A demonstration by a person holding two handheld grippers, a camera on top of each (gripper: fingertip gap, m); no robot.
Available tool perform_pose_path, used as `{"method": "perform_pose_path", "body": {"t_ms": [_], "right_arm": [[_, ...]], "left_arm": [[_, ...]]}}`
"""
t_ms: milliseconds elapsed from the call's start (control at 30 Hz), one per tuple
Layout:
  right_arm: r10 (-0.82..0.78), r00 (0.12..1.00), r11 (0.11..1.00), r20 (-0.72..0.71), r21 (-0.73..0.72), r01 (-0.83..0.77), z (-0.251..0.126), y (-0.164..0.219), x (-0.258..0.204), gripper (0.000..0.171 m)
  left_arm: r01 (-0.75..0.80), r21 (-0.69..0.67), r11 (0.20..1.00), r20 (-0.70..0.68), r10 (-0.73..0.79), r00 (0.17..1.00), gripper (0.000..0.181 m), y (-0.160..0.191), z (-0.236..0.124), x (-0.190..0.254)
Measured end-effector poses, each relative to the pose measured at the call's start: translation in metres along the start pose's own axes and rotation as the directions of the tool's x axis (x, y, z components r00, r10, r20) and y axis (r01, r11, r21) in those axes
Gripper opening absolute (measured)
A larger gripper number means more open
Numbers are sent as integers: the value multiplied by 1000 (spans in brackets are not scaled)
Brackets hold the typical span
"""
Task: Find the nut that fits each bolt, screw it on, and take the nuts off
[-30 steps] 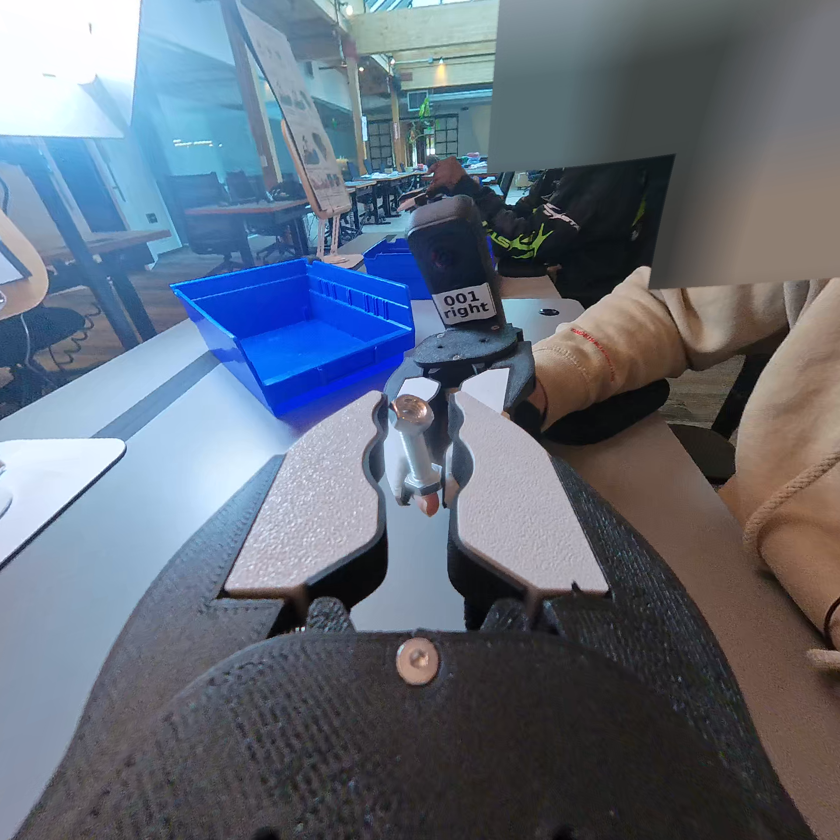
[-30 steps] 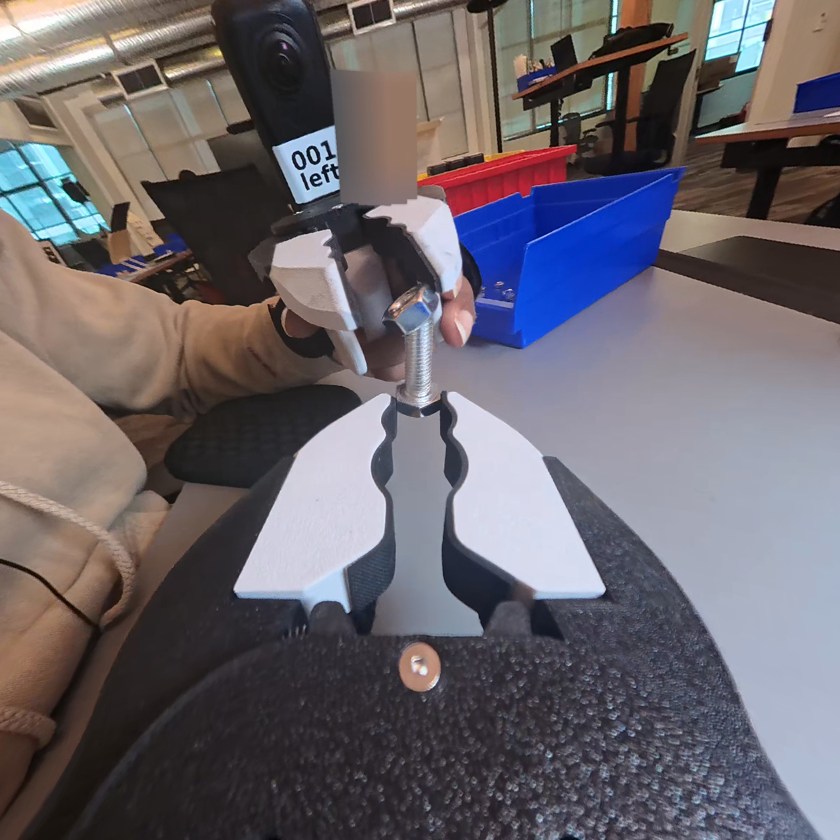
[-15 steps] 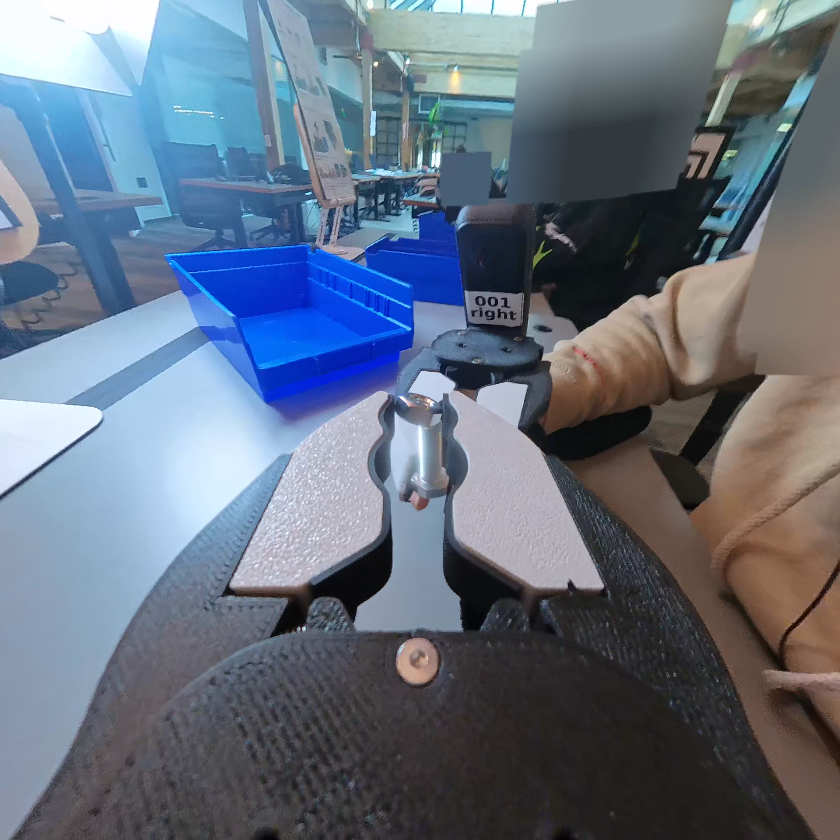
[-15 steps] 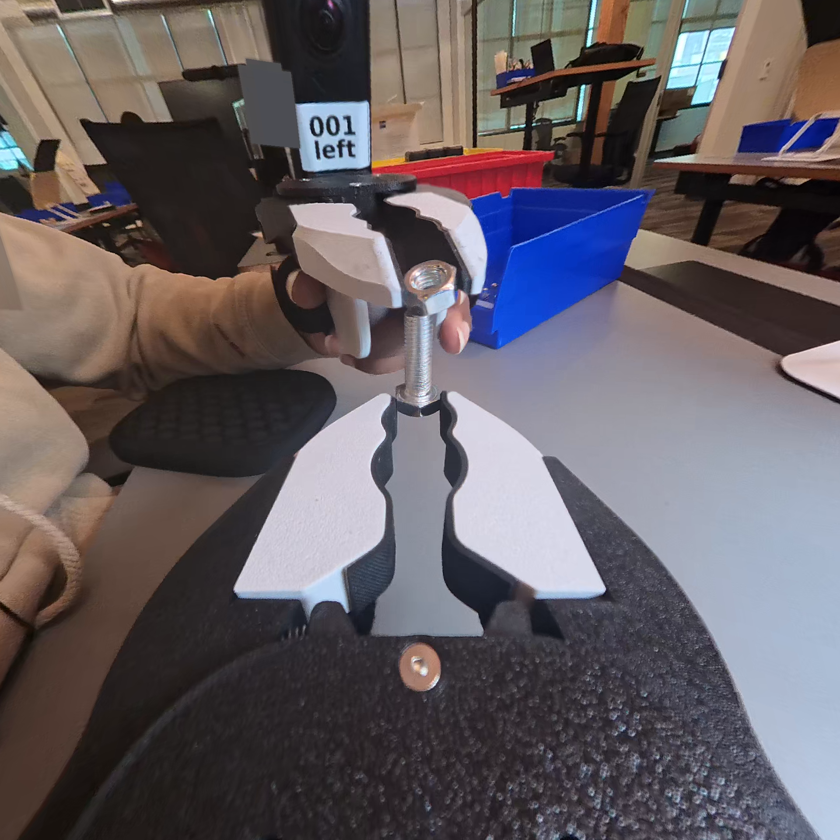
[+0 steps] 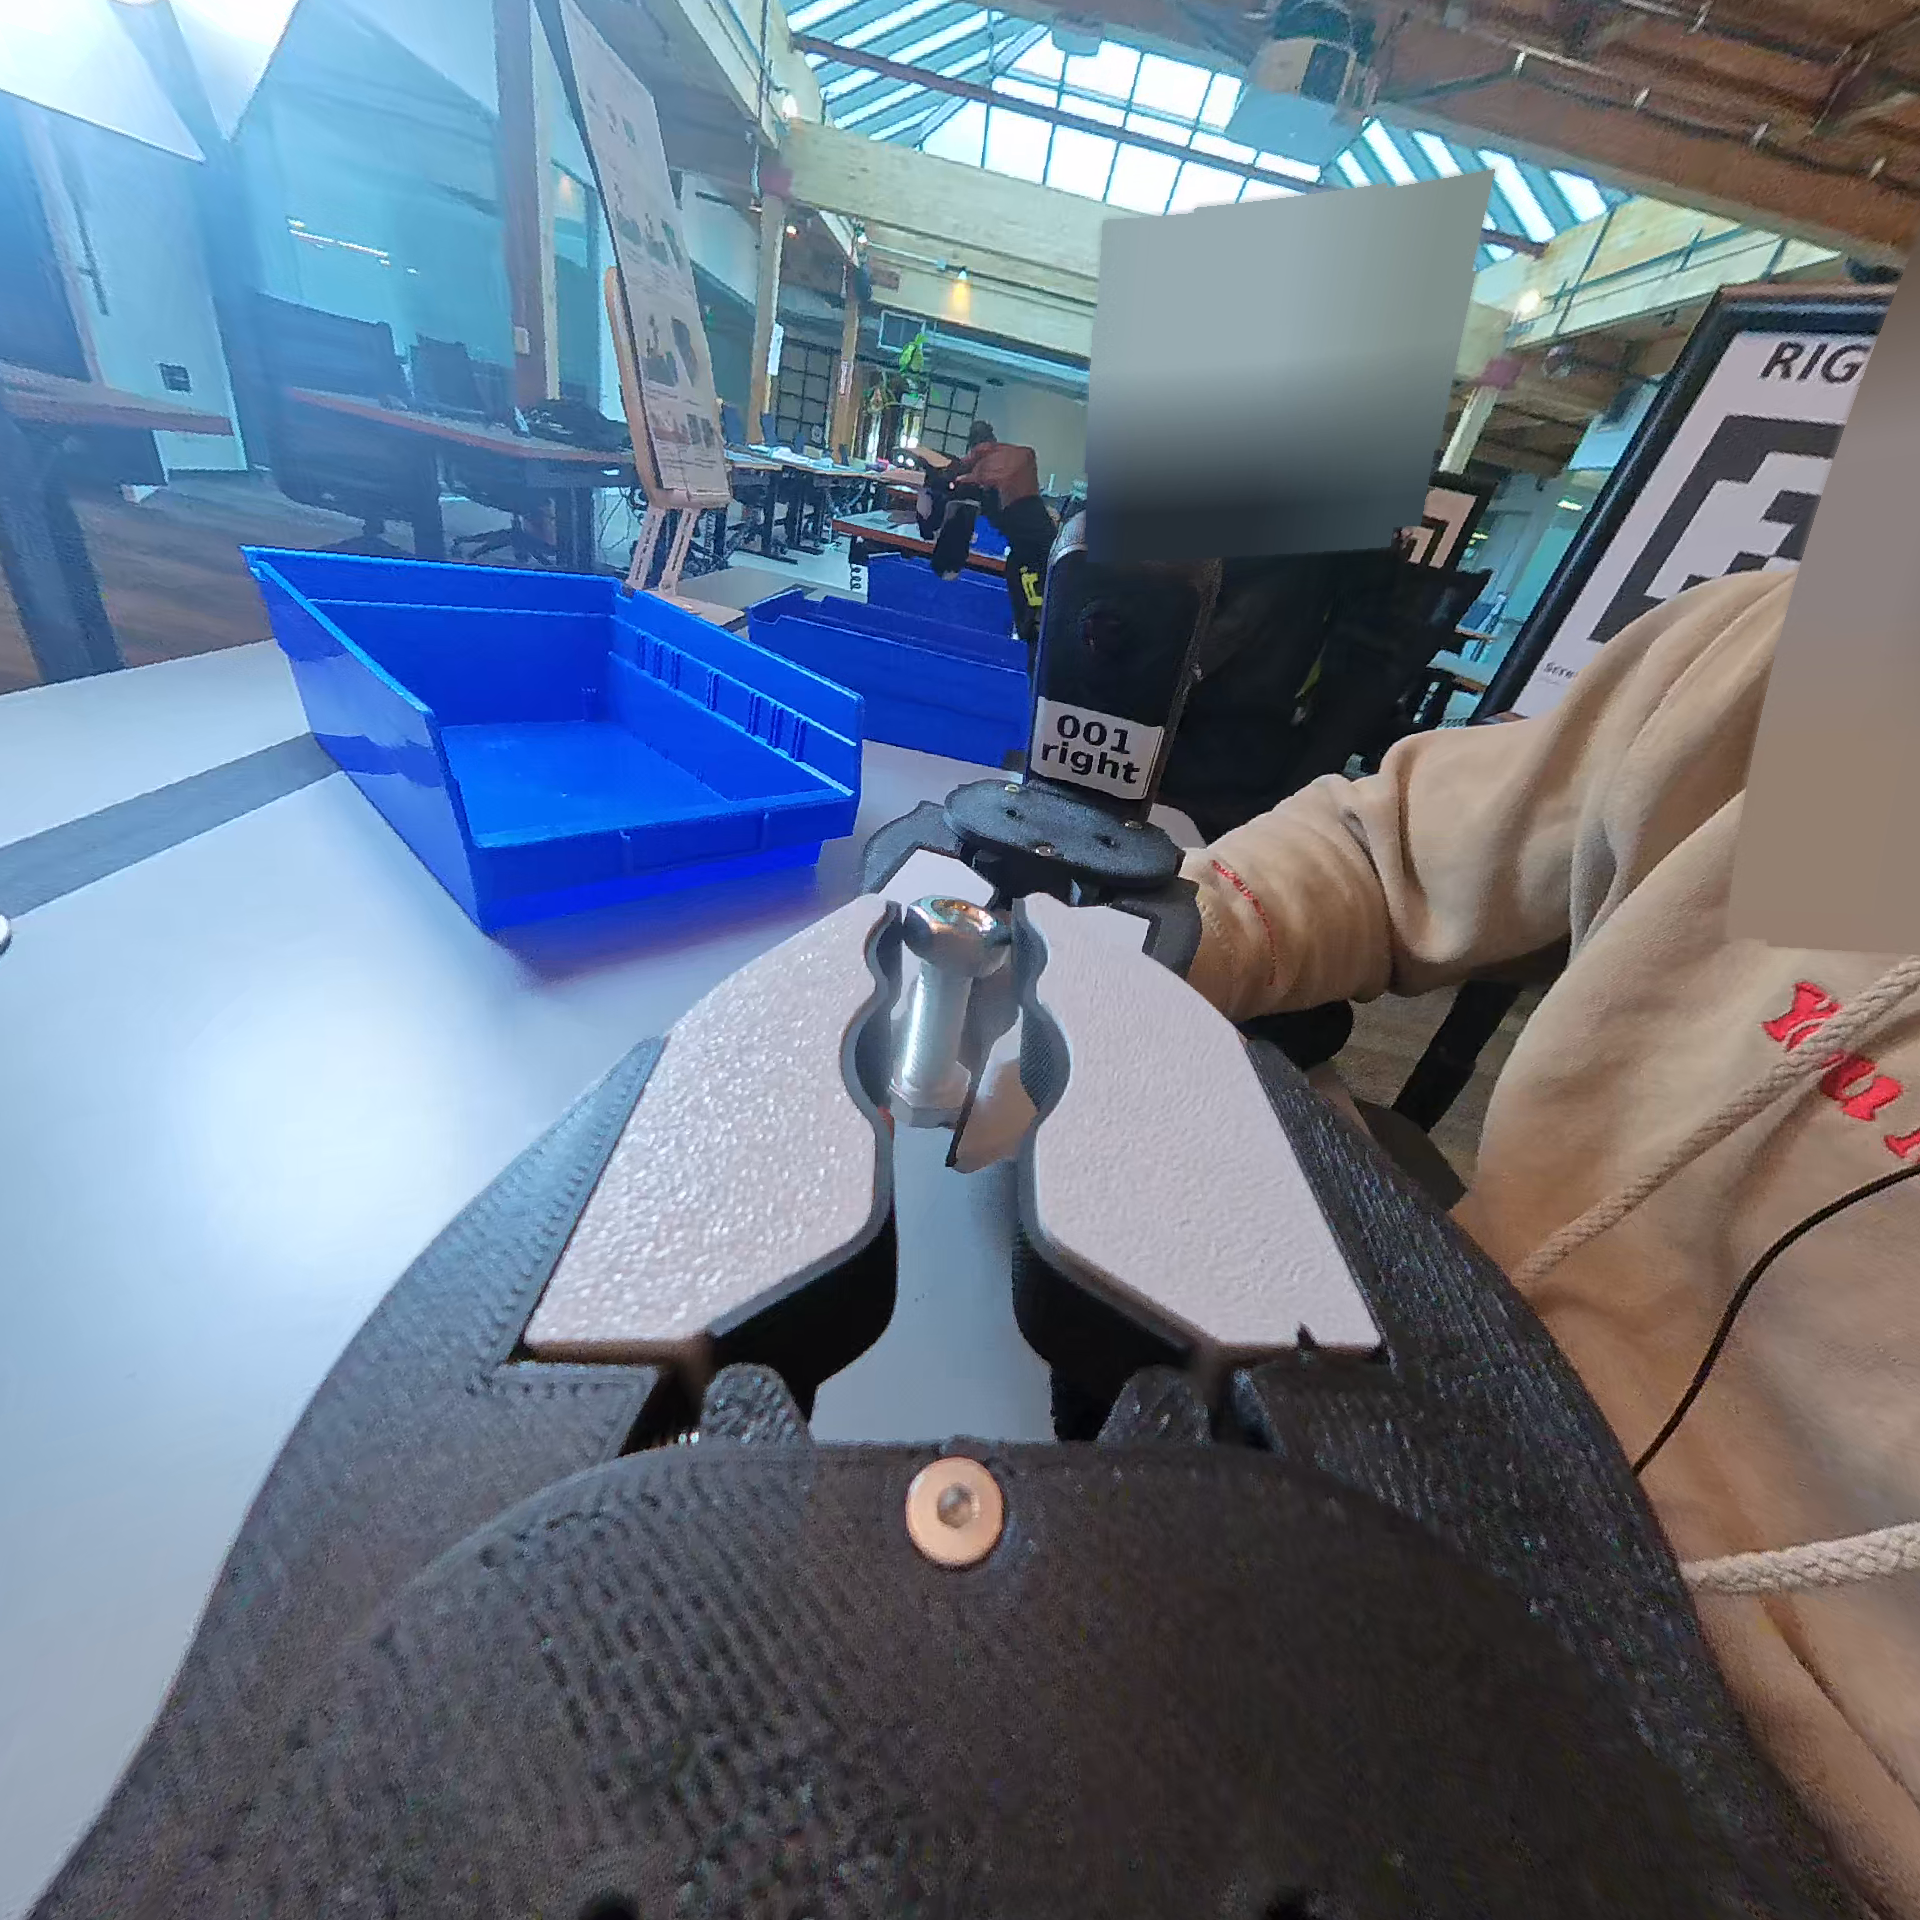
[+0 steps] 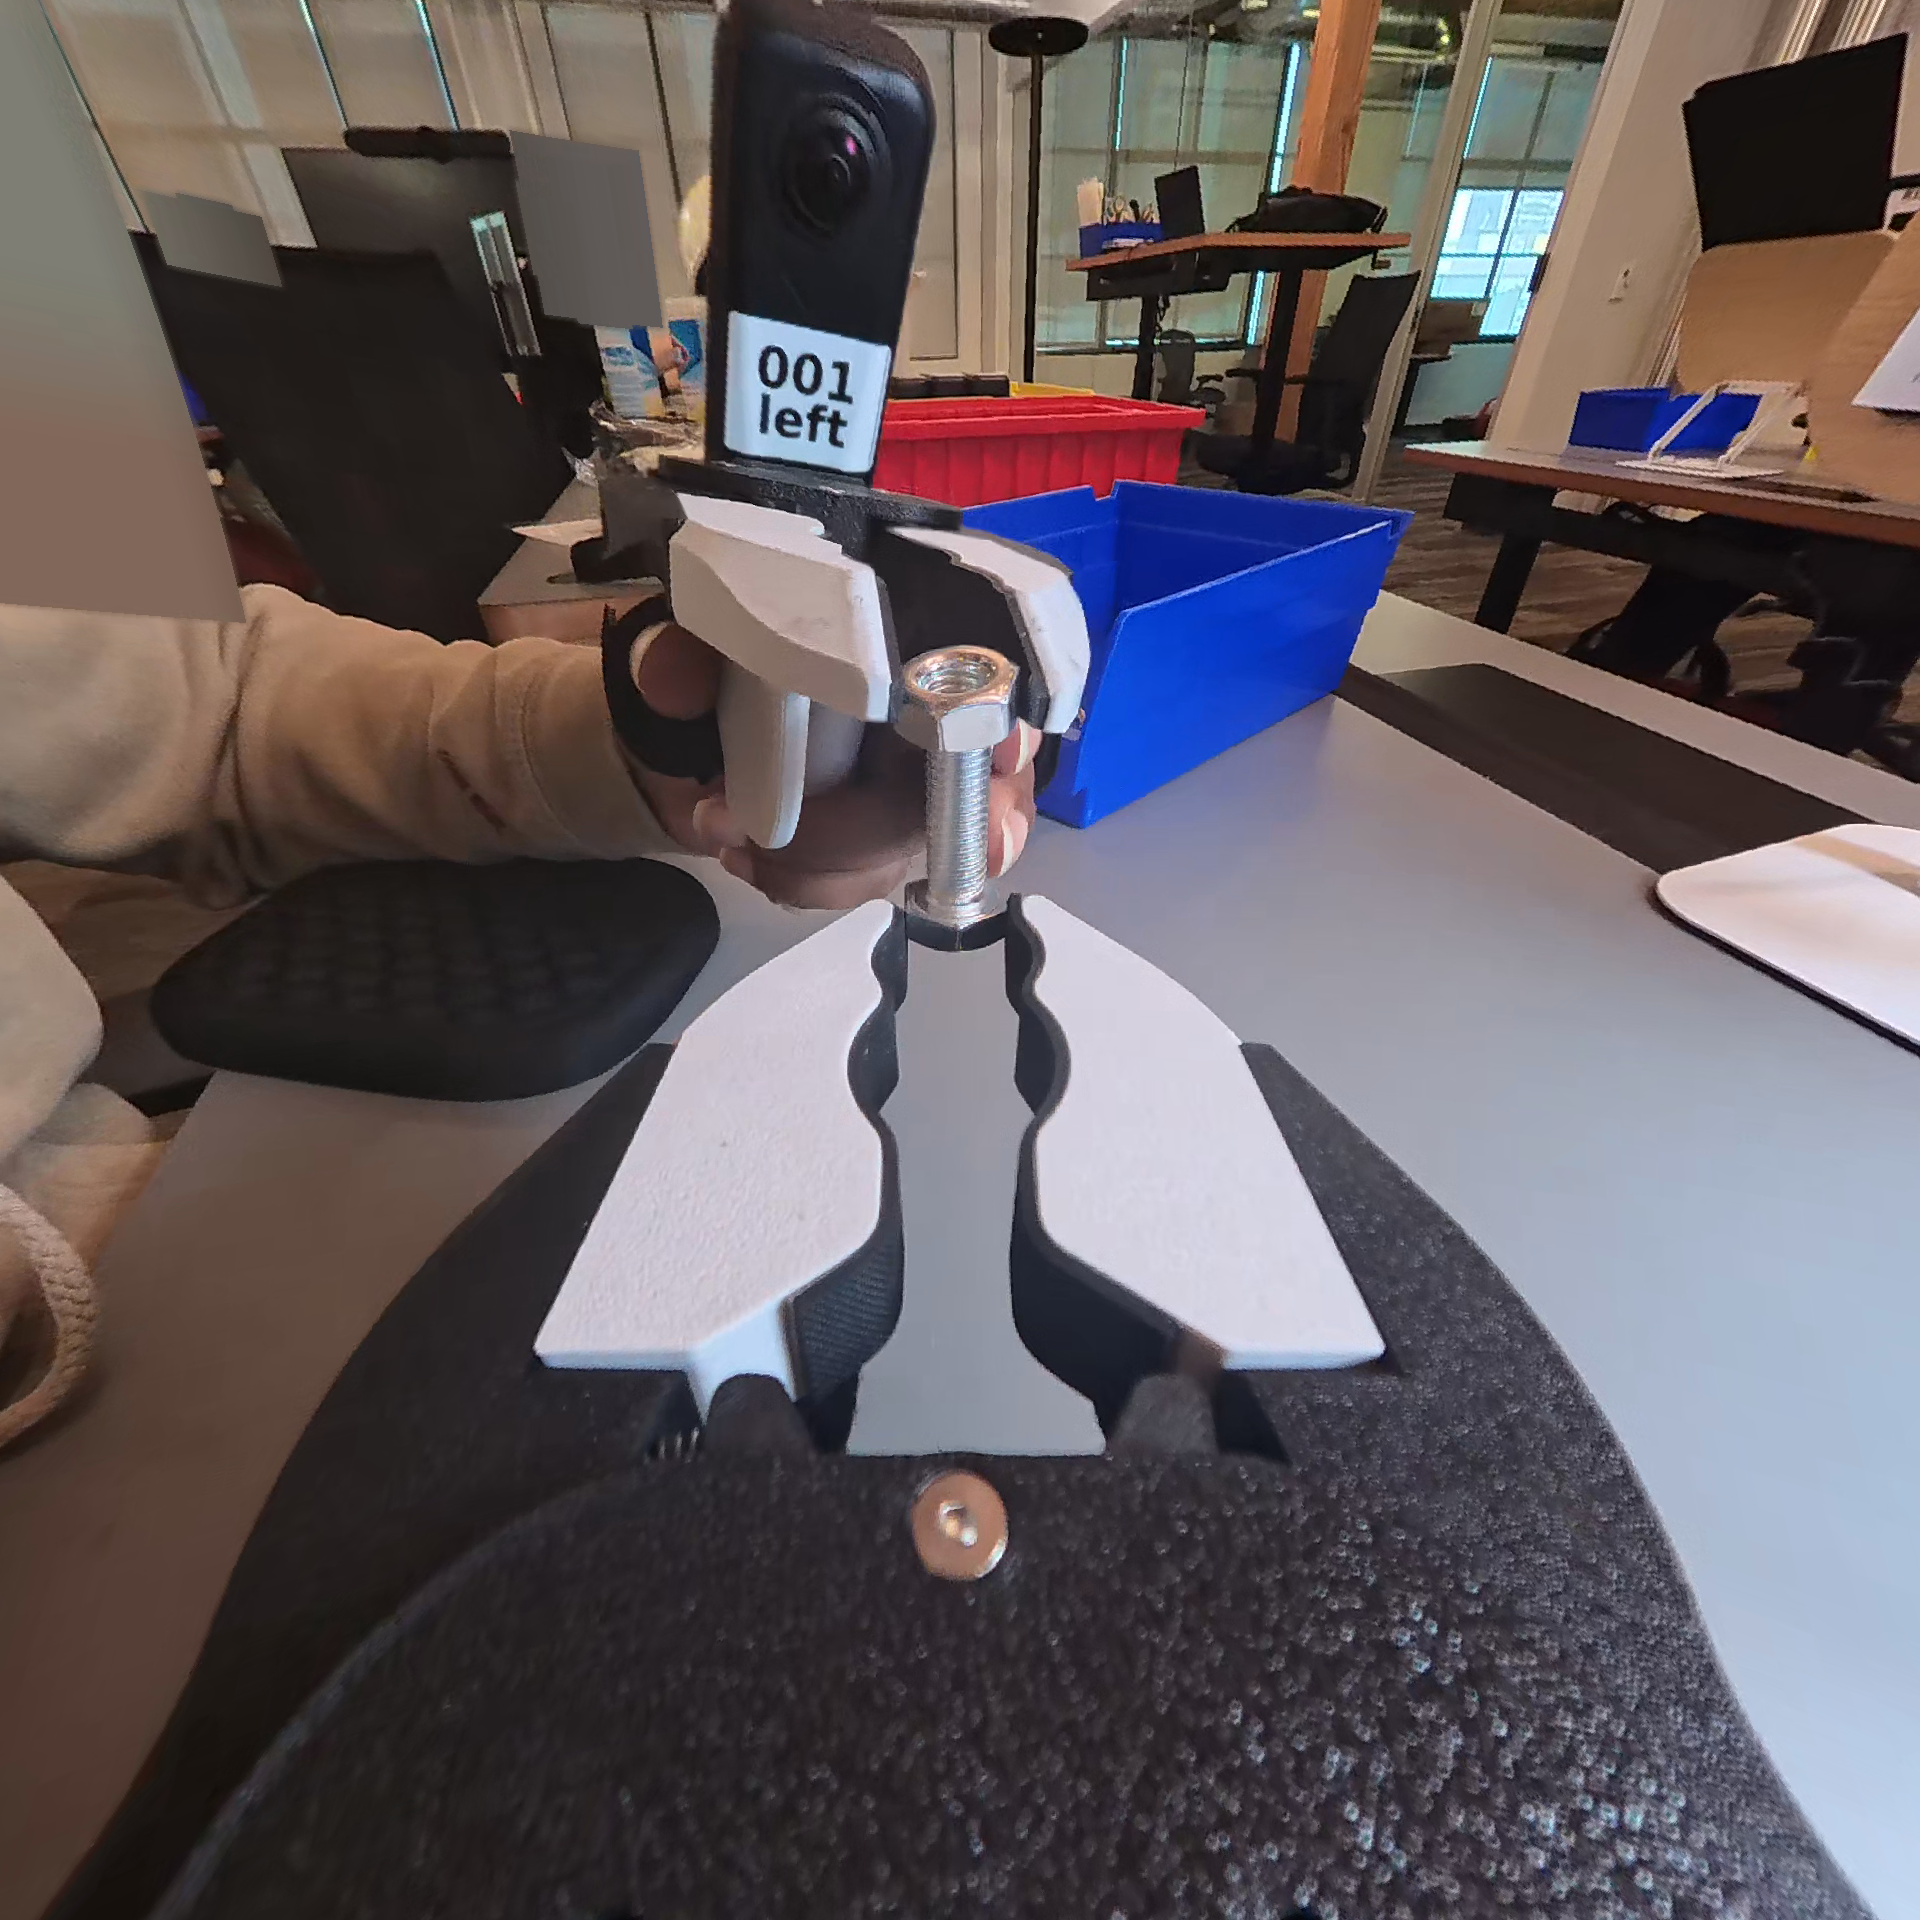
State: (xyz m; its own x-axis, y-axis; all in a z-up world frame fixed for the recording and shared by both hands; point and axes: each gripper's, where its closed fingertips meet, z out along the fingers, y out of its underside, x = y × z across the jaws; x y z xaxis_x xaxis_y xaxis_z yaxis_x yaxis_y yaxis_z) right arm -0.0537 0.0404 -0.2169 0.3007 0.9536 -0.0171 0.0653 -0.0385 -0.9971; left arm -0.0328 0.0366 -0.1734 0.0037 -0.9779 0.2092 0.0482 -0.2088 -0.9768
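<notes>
Two grippers meet over the grey table (image 6: 1455, 987), both mine. My left gripper (image 5: 951, 925) is clamped on the nut (image 6: 958, 694) at the upper end of the bolt (image 6: 958, 821); from the right wrist view the nut sits between its white fingertips (image 6: 790, 613), the hole facing up toward the camera. My right gripper (image 6: 956, 920) is pinched shut on the lower end of the same bolt, whether on its head or a second nut I cannot tell, since only a dark hexagonal edge shows between the tips. The threaded shank stands nearly upright between the two grippers, clear of the table. One blue bin (image 5: 582, 727) sits beyond on the table, well apart from the bolt; from the left wrist view its floor looks bare. My cream sleeve (image 5: 1455, 862) reaches in from the right.
</notes>
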Motion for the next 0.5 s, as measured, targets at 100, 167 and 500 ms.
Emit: {"method": "perform_pose_path", "body": {"t_ms": [100,167,500], "right_arm": [[5,1000,1000,13,14,-5,-1,-2,-2,18],[11,1000,1000,22,20,-11,-1,-3,-3,18],[16,999,1000,40,26,-17,-1,-4,-6,18]], "left_arm": [[12,17,1000,-18,-12,1000,20,-2,0,2],[27,28,999,-29,-26,999,20,-3,0,3],[115,55,992,-86,-110,990,20,-4,0,5]]}}
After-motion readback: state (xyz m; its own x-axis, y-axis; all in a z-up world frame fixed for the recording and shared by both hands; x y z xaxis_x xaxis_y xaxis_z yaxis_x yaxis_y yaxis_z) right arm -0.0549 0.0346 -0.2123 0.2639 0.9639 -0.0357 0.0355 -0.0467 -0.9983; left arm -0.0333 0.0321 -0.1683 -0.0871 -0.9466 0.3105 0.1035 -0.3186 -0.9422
